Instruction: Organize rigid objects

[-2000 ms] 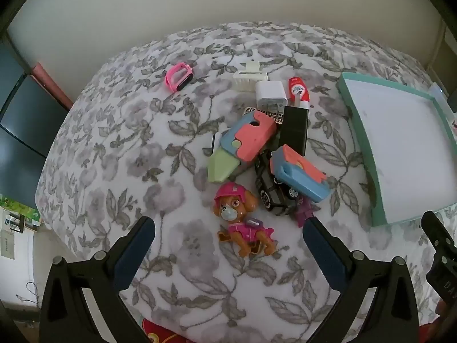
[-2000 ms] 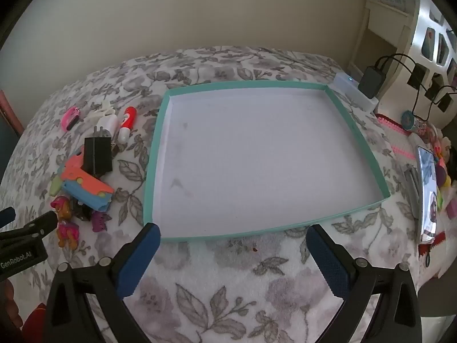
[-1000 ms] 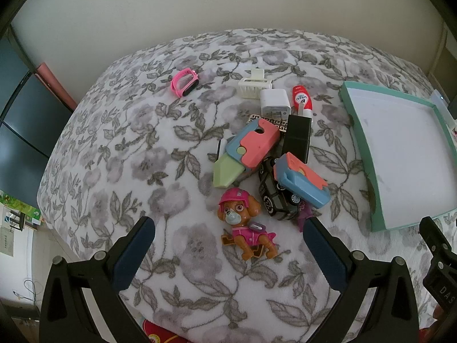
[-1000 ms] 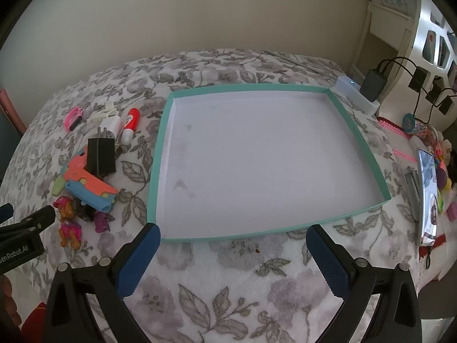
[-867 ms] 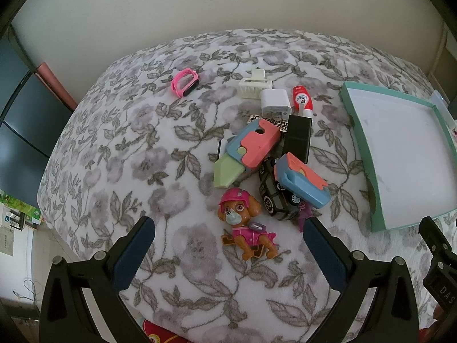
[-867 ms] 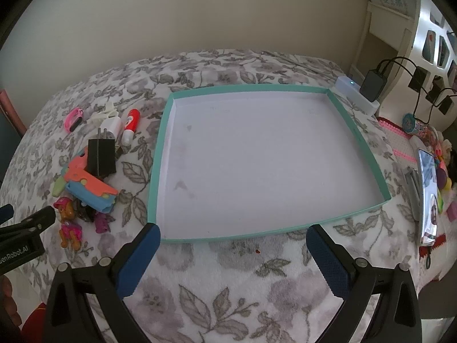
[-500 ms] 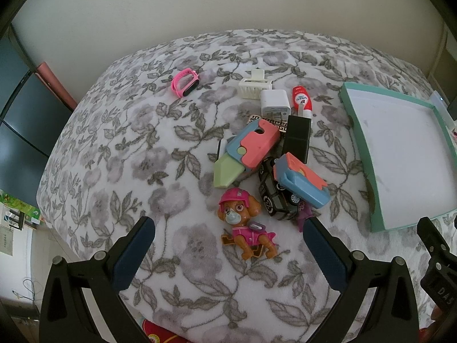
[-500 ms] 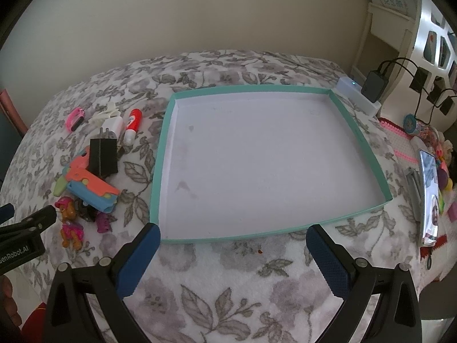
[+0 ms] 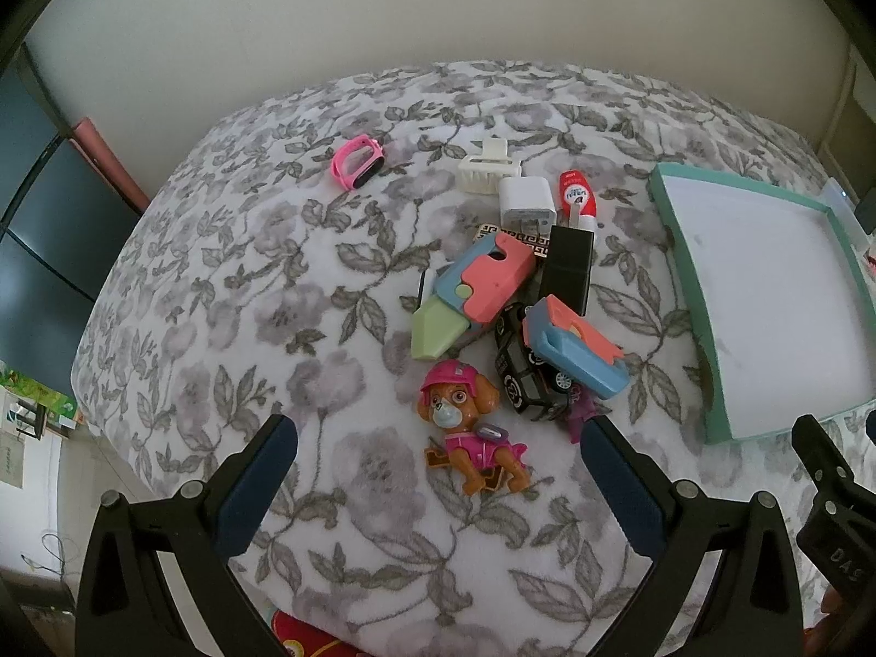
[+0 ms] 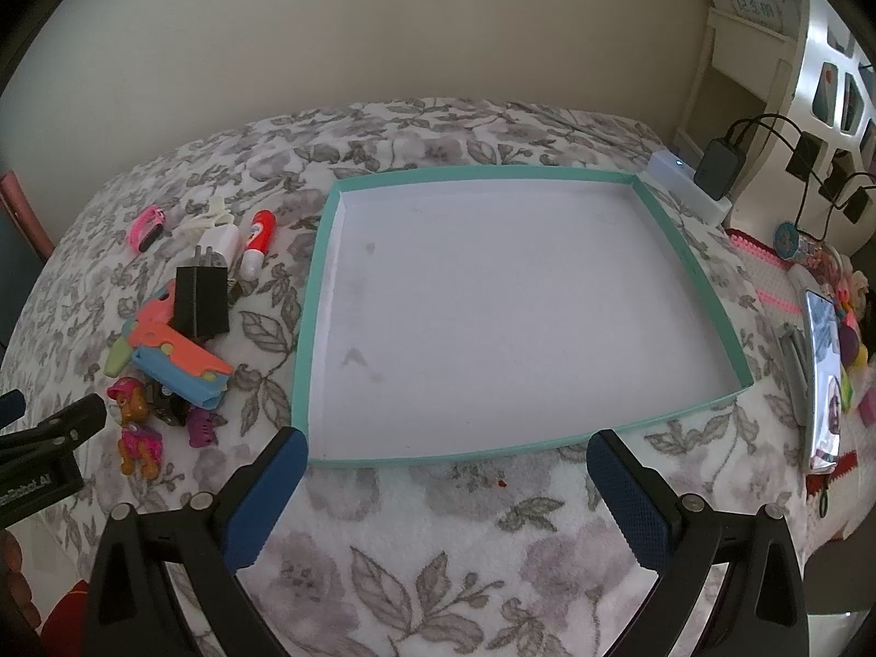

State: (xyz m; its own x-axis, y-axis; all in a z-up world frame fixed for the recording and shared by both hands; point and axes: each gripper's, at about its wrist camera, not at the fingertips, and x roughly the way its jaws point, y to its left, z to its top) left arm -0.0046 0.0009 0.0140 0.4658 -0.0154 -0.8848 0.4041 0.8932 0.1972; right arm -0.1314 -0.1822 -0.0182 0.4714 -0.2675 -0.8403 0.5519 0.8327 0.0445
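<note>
A pile of small objects lies on a floral bedspread: a dog figure (image 9: 471,432) in pink, a black toy car (image 9: 520,369), two pastel plastic toys (image 9: 476,290) (image 9: 575,345), a black charger (image 9: 566,268), a white charger (image 9: 525,202), a red-capped tube (image 9: 577,200), a white clip (image 9: 490,167) and a pink band (image 9: 356,161). My left gripper (image 9: 438,443) is open, just in front of the dog figure. My right gripper (image 10: 441,460) is open and empty at the near edge of the teal tray (image 10: 328,219), which is empty. The pile also shows in the right wrist view (image 10: 180,328).
The tray also shows in the left wrist view (image 9: 679,252), right of the pile. A white power strip with plugs (image 10: 690,186), a phone (image 10: 821,378) and small trinkets (image 10: 848,339) lie right of the tray. A dark cabinet (image 9: 33,230) stands left of the bed.
Both grippers have pulled back slightly, so the bed shows a little more. No object has moved and both grippers stay open.
</note>
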